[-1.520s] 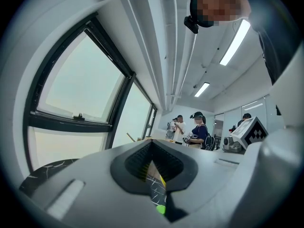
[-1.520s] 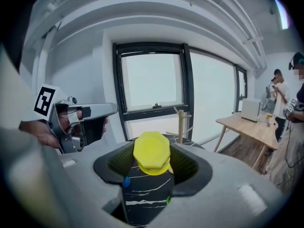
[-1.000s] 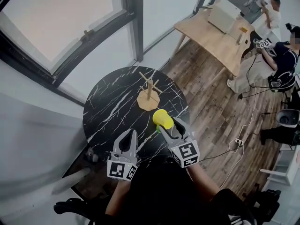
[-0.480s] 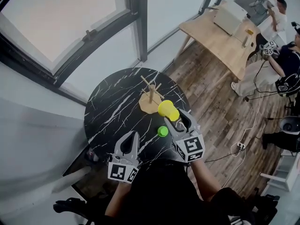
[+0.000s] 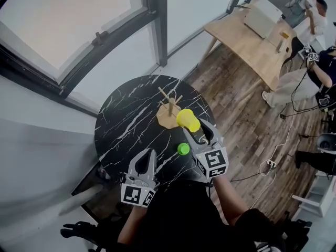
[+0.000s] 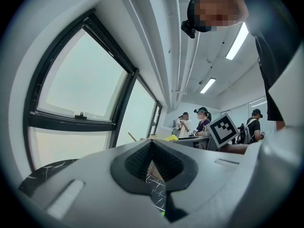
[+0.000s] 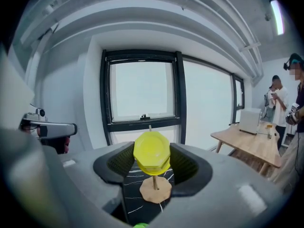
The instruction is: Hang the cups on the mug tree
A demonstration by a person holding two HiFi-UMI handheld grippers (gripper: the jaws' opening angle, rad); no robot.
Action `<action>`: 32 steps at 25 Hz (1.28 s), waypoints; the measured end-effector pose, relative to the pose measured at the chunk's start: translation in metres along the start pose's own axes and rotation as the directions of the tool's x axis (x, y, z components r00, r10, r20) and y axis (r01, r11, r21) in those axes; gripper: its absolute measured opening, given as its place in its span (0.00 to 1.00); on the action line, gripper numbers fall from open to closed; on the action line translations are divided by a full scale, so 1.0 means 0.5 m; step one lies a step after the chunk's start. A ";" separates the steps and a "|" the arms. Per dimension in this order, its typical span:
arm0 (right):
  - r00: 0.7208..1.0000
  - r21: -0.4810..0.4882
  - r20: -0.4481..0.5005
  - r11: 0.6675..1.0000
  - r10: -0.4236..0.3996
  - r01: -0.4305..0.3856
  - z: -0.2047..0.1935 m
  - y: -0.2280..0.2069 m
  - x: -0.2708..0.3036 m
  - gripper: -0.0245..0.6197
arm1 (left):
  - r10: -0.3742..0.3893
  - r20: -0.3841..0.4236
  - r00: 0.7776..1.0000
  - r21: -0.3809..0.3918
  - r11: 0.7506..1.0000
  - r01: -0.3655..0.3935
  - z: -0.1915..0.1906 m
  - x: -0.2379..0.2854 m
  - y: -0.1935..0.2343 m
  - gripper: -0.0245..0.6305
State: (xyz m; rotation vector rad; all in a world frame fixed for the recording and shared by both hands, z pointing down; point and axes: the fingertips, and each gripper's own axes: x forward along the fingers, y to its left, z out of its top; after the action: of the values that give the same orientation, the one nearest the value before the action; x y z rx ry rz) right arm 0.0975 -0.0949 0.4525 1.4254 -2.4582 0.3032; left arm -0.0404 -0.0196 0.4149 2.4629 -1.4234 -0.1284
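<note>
Big dark-framed window [image 5: 79, 35] across top-left of head view. Wood plank floor [image 5: 247, 125] to the rt, w/ a pale wood surface [image 5: 247, 33] and people [image 5: 307, 20] at far rt.

Round black marble-veined surface [image 5: 126, 125] in centre, under the window.

Left gripper [image 5: 144, 152] low at near-left edge of that surface, clear of everything on it. Fingers clenched tight together, nothing btwn them.

Right gripper [image 5: 198, 130] over near-rt part of the surface, pointing toward the middle. Fingers spread wide and grasping a yellow plastic cup [image 5: 187, 119] by its sides.

Wooden mug tree [image 5: 169, 112] upright just past centre: flat pale base, thin post, short angled pegs, all bare.

Yellow cup held up off the surface, on its side, a flat eight-sided end facing back into right gripper view. Seen from the head, just rt of the tree and overlapping its base. In right gripper view, lined up dead ahead w/ the post, top peg poking out above the cup. Touching tree or not: can't tell.

Small green cup [image 5: 183, 149] sitting on the surface near its front edge, btwn the two grippers, just left of the rt one, apart from yellow cup and tree.
</note>
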 end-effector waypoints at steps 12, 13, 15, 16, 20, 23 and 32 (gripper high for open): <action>0.999 0.019 -0.044 0.999 0.029 -0.028 -0.034 -0.011 0.052 0.39 | 0.034 -0.017 0.999 -0.009 0.999 -0.034 -0.010 0.013 0.019 0.04; 0.998 0.018 -0.045 0.999 0.032 -0.031 -0.035 -0.011 0.057 0.39 | 0.035 -0.018 0.999 -0.009 0.999 -0.036 -0.011 0.014 0.020 0.04; 0.998 0.019 -0.049 0.999 0.036 -0.036 -0.039 -0.011 0.066 0.39 | 0.038 -0.020 0.999 -0.009 0.999 -0.039 -0.013 0.015 0.023 0.04; 0.998 0.019 -0.052 0.999 0.038 -0.037 -0.041 -0.011 0.069 0.39 | 0.040 -0.020 0.999 -0.010 0.999 -0.040 -0.014 0.015 0.024 0.04; 0.997 0.021 -0.061 0.999 0.042 -0.041 -0.047 -0.011 0.082 0.39 | 0.047 -0.021 0.999 -0.016 0.999 -0.047 -0.013 0.015 0.030 0.04; 0.997 0.022 -0.069 0.999 0.045 -0.044 -0.054 -0.010 0.088 0.39 | 0.051 -0.021 0.998 -0.017 0.999 -0.051 -0.013 0.015 0.033 0.04; 0.995 0.021 -0.086 0.999 0.047 -0.045 -0.069 -0.009 0.099 0.39 | 0.057 -0.016 0.998 -0.023 0.998 -0.057 -0.015 0.010 0.038 0.04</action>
State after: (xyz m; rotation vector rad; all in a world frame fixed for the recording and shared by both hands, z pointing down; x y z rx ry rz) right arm 0.0826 -0.1263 0.5023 1.3356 -2.4272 0.3901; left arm -0.0520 -0.0310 0.4281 2.3964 -1.4758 -0.1131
